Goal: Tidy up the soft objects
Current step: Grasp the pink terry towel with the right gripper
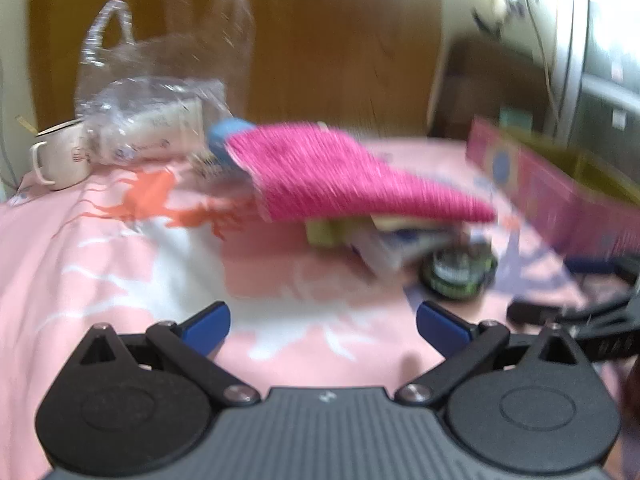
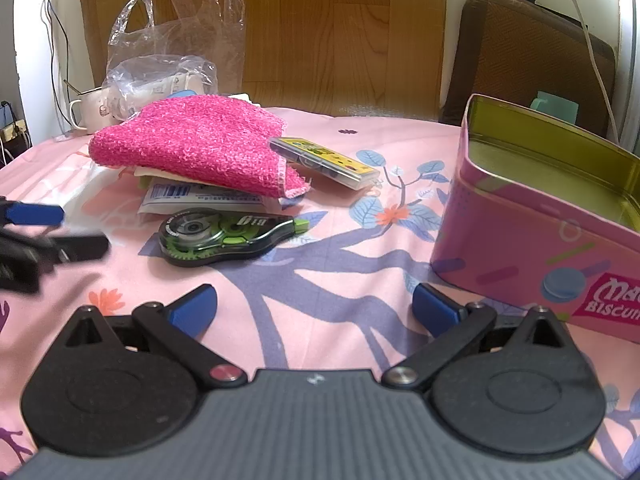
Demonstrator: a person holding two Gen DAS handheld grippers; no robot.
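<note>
Floral pink cloth (image 2: 340, 248) bears a nubbly magenta knit (image 2: 192, 140); both grippers' fingers splayed, seemingly empty.

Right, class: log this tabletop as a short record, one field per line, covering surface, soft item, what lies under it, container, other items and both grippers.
surface: pink floral tablecloth
soft item: pink knitted cloth, draped over a small pile
under it: paper packets, partly hidden
container: pink biscuit tin, open, looks empty
other items: green correction tape; yellow case; plastic bag; mug
left gripper: open, holding nothing
right gripper: open, holding nothing
</note>
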